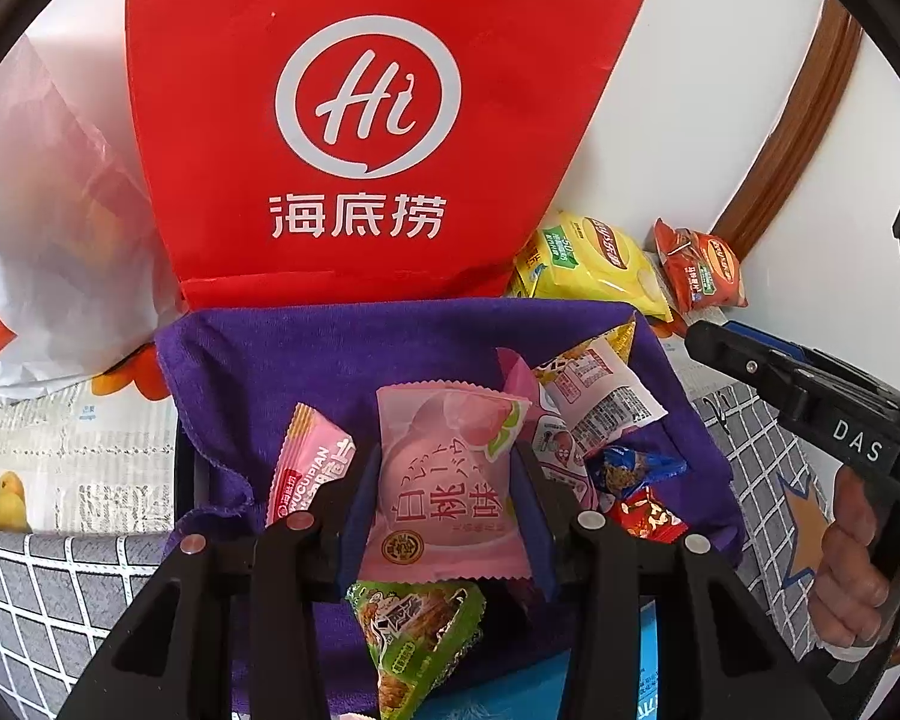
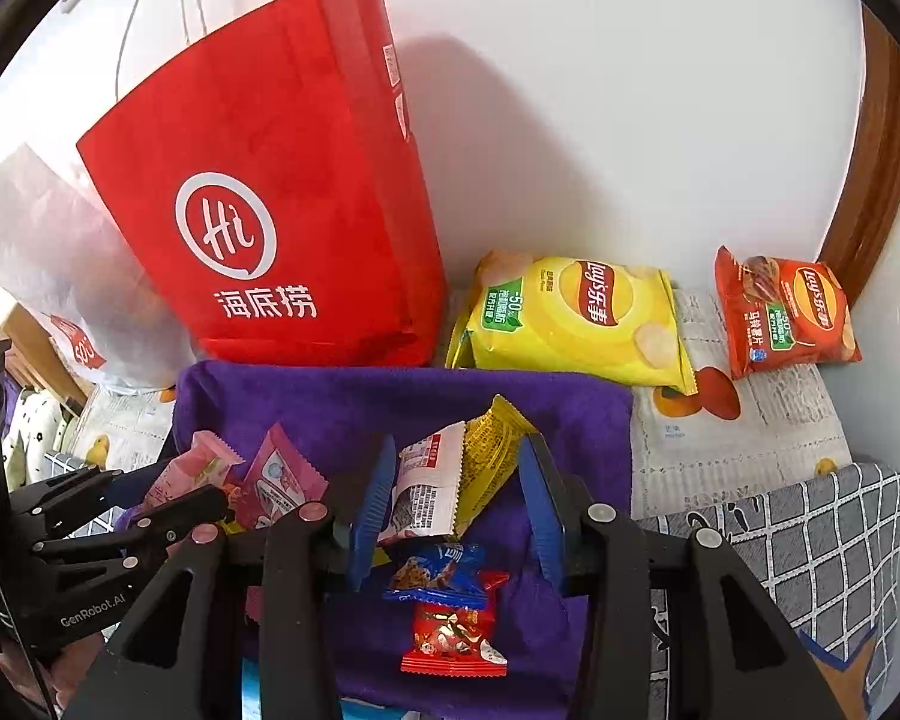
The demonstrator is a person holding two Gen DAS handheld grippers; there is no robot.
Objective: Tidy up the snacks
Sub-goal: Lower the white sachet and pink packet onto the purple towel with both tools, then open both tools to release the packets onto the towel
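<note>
1. Blue-padded fingers of the left gripper press against both sides of a pink peach-flavour snack packet, clamping it above a purple towel.
2. Below that packet, nearest the lens, lies a green triangular snack; just to its left a pink wafer stick wrapper leans on the towel's folded edge.
3. The right gripper hangs over the same towel with its fingers spread wide, closing on nothing; between them sit a white packet and a yellow wrapper, touching each other.
4. Closer to the right wrist camera, a small blue snack overlaps a red candy packet.
5. Behind the towel a red paper bag with a "Hi" logo stands against the white wall, a white plastic bag beside it.
6. To the bag's right, a yellow Lay's crisp bag and a red Lay's crisp bag rest well apart on a printed sheet.
</note>
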